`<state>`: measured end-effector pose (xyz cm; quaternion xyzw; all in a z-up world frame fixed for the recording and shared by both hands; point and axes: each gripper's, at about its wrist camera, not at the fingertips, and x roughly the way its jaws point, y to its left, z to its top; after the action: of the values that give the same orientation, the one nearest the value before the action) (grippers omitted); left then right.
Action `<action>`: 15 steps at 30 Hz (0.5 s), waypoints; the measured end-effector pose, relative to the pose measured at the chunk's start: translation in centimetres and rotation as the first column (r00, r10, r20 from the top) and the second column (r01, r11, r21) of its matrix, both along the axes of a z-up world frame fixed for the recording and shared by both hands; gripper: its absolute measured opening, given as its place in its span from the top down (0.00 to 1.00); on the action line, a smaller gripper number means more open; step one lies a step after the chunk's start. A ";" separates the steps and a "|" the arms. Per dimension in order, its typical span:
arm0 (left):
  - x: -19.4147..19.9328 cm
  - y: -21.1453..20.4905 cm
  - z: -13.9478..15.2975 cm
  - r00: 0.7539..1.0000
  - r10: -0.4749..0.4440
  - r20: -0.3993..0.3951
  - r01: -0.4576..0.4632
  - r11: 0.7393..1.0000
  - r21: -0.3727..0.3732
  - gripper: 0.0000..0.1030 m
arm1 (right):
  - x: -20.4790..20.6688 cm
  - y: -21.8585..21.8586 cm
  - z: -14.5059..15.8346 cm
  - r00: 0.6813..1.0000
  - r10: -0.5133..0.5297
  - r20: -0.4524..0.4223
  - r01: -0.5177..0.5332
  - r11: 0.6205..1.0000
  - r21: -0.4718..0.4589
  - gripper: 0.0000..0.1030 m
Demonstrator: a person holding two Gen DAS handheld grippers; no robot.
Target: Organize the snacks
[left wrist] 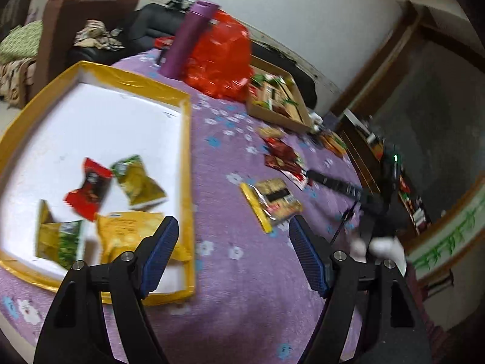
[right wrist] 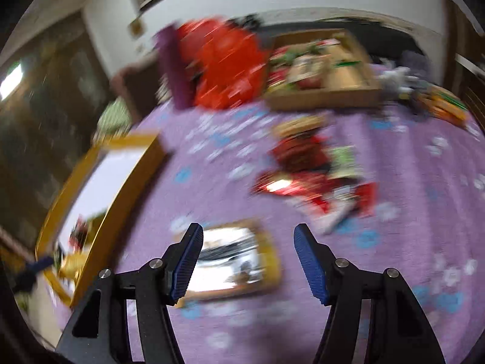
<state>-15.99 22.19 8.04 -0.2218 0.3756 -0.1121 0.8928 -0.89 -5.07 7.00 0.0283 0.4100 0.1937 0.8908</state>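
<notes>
A yellow-rimmed white tray (left wrist: 185, 139) lies on the purple cloth and holds several snack packets: a red one (left wrist: 89, 189), two green-yellow ones (left wrist: 138, 182) and a yellow one (left wrist: 127, 236). My left gripper (left wrist: 233, 254) is open and empty above the tray's right edge. A yellow and silver packet (left wrist: 272, 201) lies on the cloth just ahead. A pile of red packets (left wrist: 283, 157) lies farther off. My right gripper (right wrist: 248, 261) is open and empty over the yellow and silver packet (right wrist: 233, 257). The tray (right wrist: 133, 182) is at its left. The right wrist view is blurred.
A purple bottle (left wrist: 189, 36) and a red plastic bag (left wrist: 219, 57) stand at the far side of the table. A cardboard box (left wrist: 277, 100) full of snacks sits beside them. A brown sofa (left wrist: 69, 30) is behind. The right gripper's arm (left wrist: 342, 186) reaches in from the right.
</notes>
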 end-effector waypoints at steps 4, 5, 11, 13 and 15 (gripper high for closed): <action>0.6 -1.7 -0.4 0.999 -0.036 -0.024 0.036 0.999 0.010 0.27 | 2.8 -3.2 -0.2 0.998 -0.063 0.009 0.064 0.998 -0.030 0.38; 0.7 -2.2 -0.5 0.999 -0.044 -0.030 0.045 0.999 0.013 0.27 | 3.6 -3.3 -0.5 0.998 -0.055 -0.003 0.055 0.998 -0.029 0.38; 0.9 -3.9 -0.3 0.996 -0.072 -0.044 0.074 0.996 0.049 0.27 | 7.1 -0.6 -1.8 0.999 0.034 0.008 -0.034 0.997 -0.067 0.38; 1.1 -4.1 -0.4 0.996 -0.072 -0.053 0.075 0.996 0.054 0.27 | 8.3 0.4 -2.1 0.999 0.051 -0.002 -0.051 0.997 -0.064 0.38; 1.3 -4.2 -0.6 0.996 -0.072 -0.062 0.075 0.996 0.056 0.27 | 9.8 1.3 -2.9 0.997 0.059 -0.045 -0.062 0.996 -0.061 0.38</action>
<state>-14.73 17.95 7.47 -0.1851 0.4130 -0.1274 0.8826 8.90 -3.81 4.10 -0.0077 0.4358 0.2069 0.8759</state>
